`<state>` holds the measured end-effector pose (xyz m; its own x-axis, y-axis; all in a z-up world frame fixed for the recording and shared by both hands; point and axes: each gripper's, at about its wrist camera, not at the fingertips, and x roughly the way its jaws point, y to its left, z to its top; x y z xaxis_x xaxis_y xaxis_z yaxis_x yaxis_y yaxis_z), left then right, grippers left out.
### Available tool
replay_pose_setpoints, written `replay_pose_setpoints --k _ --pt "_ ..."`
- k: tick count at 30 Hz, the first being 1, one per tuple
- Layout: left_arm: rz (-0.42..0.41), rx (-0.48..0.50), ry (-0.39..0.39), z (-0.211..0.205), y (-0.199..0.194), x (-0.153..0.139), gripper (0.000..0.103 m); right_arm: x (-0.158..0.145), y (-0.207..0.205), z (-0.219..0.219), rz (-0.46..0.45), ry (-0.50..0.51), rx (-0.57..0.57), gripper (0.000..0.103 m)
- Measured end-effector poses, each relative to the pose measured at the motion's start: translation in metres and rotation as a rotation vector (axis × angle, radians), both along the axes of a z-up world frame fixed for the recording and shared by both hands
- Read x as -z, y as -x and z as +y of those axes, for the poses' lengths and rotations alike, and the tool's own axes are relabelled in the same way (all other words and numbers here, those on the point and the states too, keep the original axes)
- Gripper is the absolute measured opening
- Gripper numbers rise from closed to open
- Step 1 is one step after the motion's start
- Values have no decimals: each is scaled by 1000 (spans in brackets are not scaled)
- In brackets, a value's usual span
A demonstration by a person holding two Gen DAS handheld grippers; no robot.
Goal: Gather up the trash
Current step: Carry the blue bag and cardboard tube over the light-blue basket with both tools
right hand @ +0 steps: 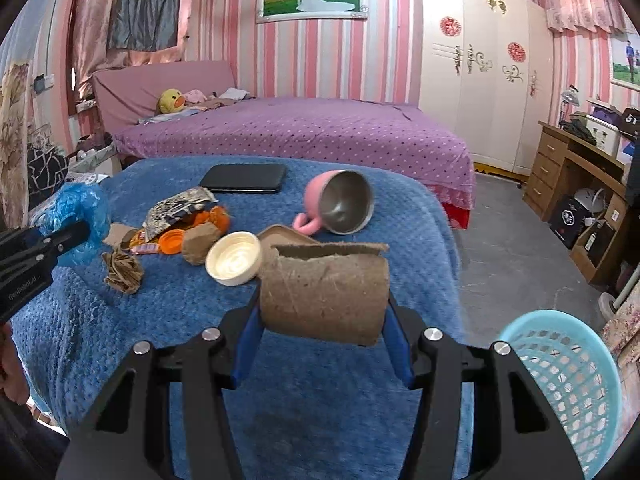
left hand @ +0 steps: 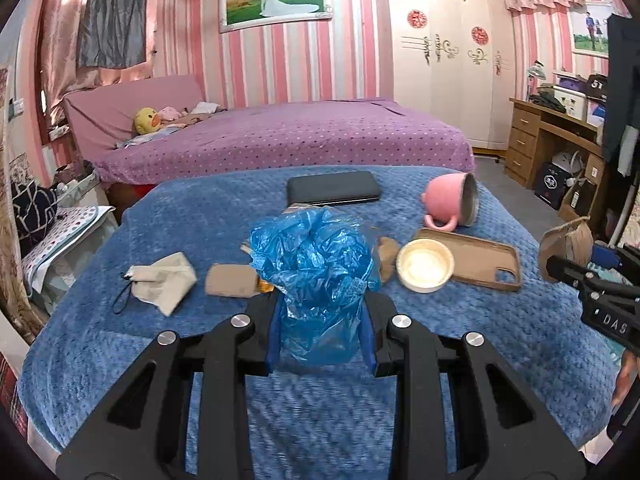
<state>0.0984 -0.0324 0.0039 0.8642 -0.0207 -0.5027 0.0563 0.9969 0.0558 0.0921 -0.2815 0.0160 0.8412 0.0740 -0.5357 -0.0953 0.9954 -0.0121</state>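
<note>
Ahead of the left gripper (left hand: 322,332), pinching a crumpled blue plastic bag (left hand: 316,264) above the blue blanket (left hand: 120,344), lie one beige pouch (left hand: 162,282), one white lid (left hand: 425,265), one phone case (left hand: 476,258) and one pink mug (left hand: 452,200).

Meanwhile the right gripper (right hand: 322,340) clamps one cardboard tube (right hand: 326,292); beyond it sit wrappers (right hand: 180,216), and right of it one turquoise basket (right hand: 568,376).

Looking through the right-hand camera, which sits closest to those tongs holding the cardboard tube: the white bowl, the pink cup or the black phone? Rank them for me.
From the right tongs, which grip the cardboard tube:
1. White bowl, just ahead and left, on the blue blanket.
2. Pink cup, tipped on its side, farther back, mid-table.
3. Black phone, lying flat near the far edge.
</note>
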Motion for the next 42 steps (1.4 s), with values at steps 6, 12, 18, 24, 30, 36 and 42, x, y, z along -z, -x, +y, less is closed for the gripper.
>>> replay_pose_setpoints --k 6,12,18,24,30,36,42 --pt "-3 30 -17 -24 2 2 30 -3 12 -34 -9 -1 49 53" --pt "-4 56 -32 -45 4 4 30 -4 27 -75 -14 -12 114 54" --pt "-5 70 -44 -64 7 5 30 -3 37 -113 -12 -31 175 54" --pt "-15 83 -14 -85 13 -2 30 -6 45 -141 -20 -44 227 54" --pt "-20 131 -14 -119 19 -8 30 -1 51 -160 -9 -30 261 54" --pt "-8 160 -25 -146 20 -6 30 -1 57 -185 -12 -45 307 54" --pt "12 172 5 -167 20 -5 30 3 56 -214 8 -51 359 54"
